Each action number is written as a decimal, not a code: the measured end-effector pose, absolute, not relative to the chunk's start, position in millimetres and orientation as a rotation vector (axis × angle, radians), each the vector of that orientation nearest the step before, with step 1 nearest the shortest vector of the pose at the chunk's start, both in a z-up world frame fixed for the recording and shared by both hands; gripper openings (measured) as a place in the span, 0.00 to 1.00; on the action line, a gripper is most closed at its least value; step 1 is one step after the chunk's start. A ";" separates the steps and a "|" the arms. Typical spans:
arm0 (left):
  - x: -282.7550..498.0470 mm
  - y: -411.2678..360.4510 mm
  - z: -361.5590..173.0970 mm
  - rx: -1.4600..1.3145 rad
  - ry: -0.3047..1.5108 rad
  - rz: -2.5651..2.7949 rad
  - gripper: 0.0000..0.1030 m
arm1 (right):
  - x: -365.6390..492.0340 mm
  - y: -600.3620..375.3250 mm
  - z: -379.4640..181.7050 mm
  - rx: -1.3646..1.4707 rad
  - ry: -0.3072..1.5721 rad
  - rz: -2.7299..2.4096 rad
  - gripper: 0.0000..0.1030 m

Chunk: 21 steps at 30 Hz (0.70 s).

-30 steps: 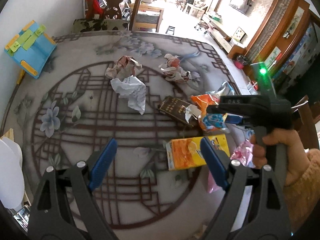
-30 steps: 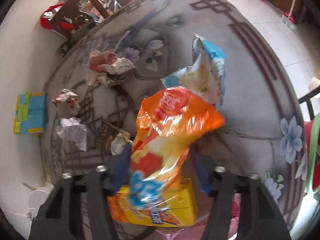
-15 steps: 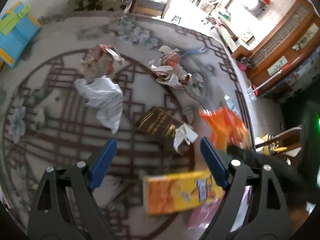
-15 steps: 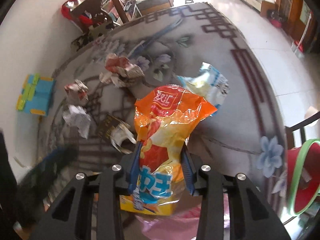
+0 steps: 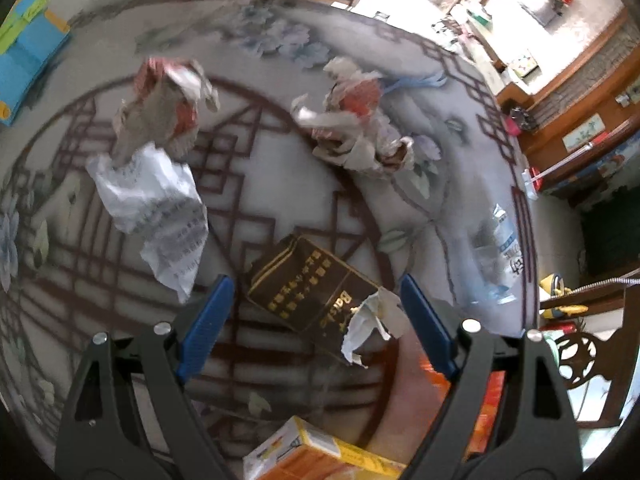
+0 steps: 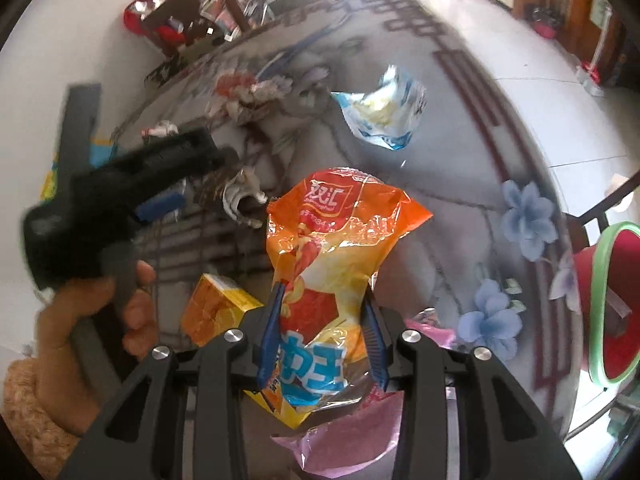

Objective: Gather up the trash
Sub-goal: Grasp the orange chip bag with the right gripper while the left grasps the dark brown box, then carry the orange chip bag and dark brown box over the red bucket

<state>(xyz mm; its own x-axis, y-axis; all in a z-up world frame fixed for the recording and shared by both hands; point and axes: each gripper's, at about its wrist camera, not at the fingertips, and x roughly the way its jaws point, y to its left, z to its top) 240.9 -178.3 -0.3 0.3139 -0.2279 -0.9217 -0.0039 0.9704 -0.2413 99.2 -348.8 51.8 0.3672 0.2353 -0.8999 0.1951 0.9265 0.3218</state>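
Note:
My right gripper is shut on an orange snack bag and holds it above the round patterned table. My left gripper is open, with its blue fingers on either side of a dark brown box that has a crumpled white scrap on its corner. The left gripper also shows in the right wrist view. An orange-yellow carton lies near the table edge; it also shows in the right wrist view.
Crumpled papers lie across the table. A clear blue bag lies further right, also in the left wrist view. A pink wrapper is at the edge. A red bin with green rim stands right. A chair is behind.
My right gripper has lifted the orange bag up and back. My left gripper has moved forward from the yellow carton to around the brown box.

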 end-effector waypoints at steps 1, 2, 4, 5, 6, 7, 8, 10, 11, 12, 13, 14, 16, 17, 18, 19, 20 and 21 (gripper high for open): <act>240.6 -176.6 -3.9 -0.237 1.256 -0.136 0.80 | 99.7 -350.3 54.4 0.408 1.197 0.024 0.35; 239.8 -175.7 -7.6 -0.270 1.266 -0.122 0.80 | 99.3 -352.5 56.9 0.410 1.192 0.022 0.35; 238.6 -175.3 -12.6 -0.297 1.271 -0.101 0.70 | 100.3 -355.6 60.4 0.412 1.187 0.020 0.35; 237.1 -176.0 -14.5 -0.297 1.272 -0.092 0.64 | 101.0 -356.1 61.4 0.410 1.187 0.019 0.35; 236.6 -177.6 -16.7 -0.293 1.278 -0.086 0.55 | 101.9 -356.3 62.6 0.409 1.186 0.018 0.35; 236.0 -178.7 -15.7 -0.286 1.268 -0.081 0.45 | 103.2 -355.9 63.9 0.410 1.186 0.017 0.35; 236.1 -179.0 -15.8 -0.299 1.264 -0.101 0.43 | 104.6 -355.0 65.1 0.410 1.184 0.015 0.35; 236.2 -178.4 -16.1 -0.314 1.268 -0.122 0.37 | 105.3 -355.0 66.4 0.405 1.179 0.011 0.35; 236.0 -177.5 -15.7 -0.314 1.267 -0.127 0.35 | 105.5 -354.8 66.9 0.402 1.177 0.009 0.35; 235.3 -175.6 -15.1 -0.316 1.265 -0.130 0.33 | 105.5 -354.7 67.1 0.402 1.176 0.008 0.35; 234.3 -173.4 -14.8 -0.320 1.263 -0.132 0.31 | 105.8 -354.5 66.6 0.404 1.176 0.007 0.35; 231.6 -169.2 -13.3 -0.324 1.262 -0.132 0.31 | 105.4 -354.2 67.0 0.406 1.175 0.007 0.35; 225.4 -162.6 -9.4 -0.334 1.257 -0.130 0.30 | 103.4 -353.4 68.4 0.408 1.173 0.005 0.35; 221.7 -159.1 -5.6 -0.336 1.250 -0.133 0.30 | 102.8 -353.1 69.0 0.409 1.172 0.004 0.35; 218.9 -157.1 -2.4 -0.333 1.243 -0.136 0.30 | 101.6 -352.4 70.5 0.410 1.169 0.004 0.35; 215.1 -155.2 3.5 -0.323 1.231 -0.143 0.30 | 100.6 -352.0 71.6 0.411 1.167 0.005 0.35; 210.7 -153.4 10.4 -0.307 1.216 -0.152 0.30 | 99.7 -351.5 73.1 0.411 1.164 0.007 0.35; 207.3 -151.1 15.2 -0.296 1.208 -0.159 0.30 | 98.7 -350.9 74.8 0.412 1.161 0.010 0.35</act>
<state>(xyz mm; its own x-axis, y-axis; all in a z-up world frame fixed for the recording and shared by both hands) 207.3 -151.1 15.2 0.3504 -0.2770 -0.8947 -0.0362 0.9505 -0.3085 98.7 -350.9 74.8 0.4070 0.2182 -0.8870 0.2026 0.9253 0.3206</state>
